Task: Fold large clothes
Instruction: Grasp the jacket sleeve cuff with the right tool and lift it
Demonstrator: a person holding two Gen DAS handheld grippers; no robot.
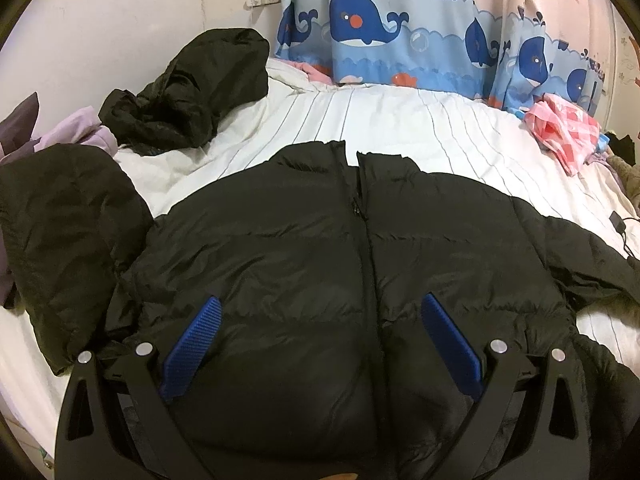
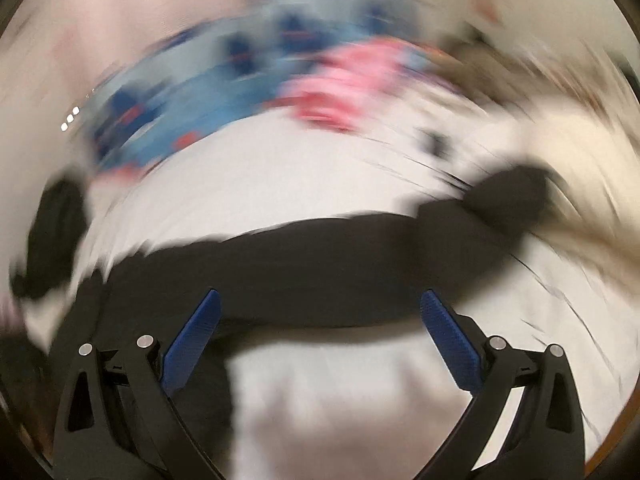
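While the black quilted puffer jacket (image 1: 320, 248) lies flat, front up and zipped, on the white pinstriped bedsheet (image 1: 400, 128), left gripper (image 1: 320, 320) hangs over its lower front, jaws wide apart, empty. Right gripper (image 2: 320, 312) also spread wide, holding nothing; that view is motion-blurred. Far left: crumpled black garment (image 1: 188, 92). Far right: pink checked cloth (image 1: 560, 132).

Black tool (image 1: 320, 308) frames (blue ribbed pads (image 1: 192, 348)).
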